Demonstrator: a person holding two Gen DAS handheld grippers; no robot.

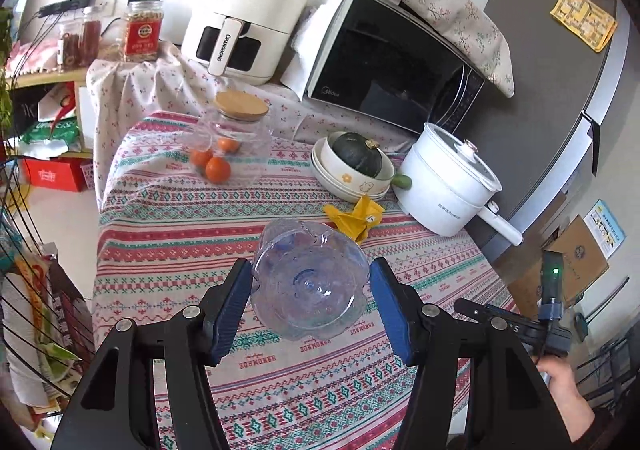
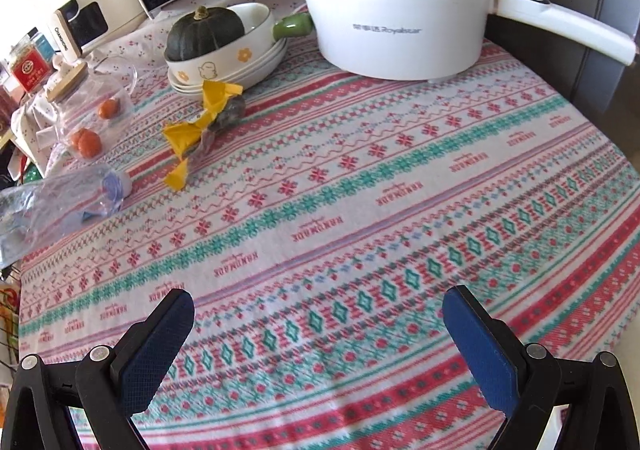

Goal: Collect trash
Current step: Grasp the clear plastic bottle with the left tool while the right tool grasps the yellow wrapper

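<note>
A clear, crumpled plastic bottle (image 1: 310, 286) hangs above the patterned tablecloth (image 1: 168, 250), its base turned toward the left wrist camera. My left gripper (image 1: 311, 274) is shut on it, one blue pad against each side. In the right wrist view the same bottle (image 2: 60, 202) shows at the far left edge. A crumpled yellow wrapper (image 1: 356, 216) lies on the cloth in front of the stacked bowls, also seen as the yellow wrapper (image 2: 200, 118) from the right. My right gripper (image 2: 318, 306) is open over the bare tablecloth (image 2: 360, 210), with nothing between its fingers.
A white electric pot (image 2: 396, 10) with a long handle stands at the back right. Stacked bowls (image 1: 352, 178) hold a dark green squash. A glass jar (image 1: 236, 138) holds oranges. A microwave (image 1: 392, 66) and an air fryer (image 1: 248, 18) stand behind. A wire rack (image 1: 24, 270) stands left of the table.
</note>
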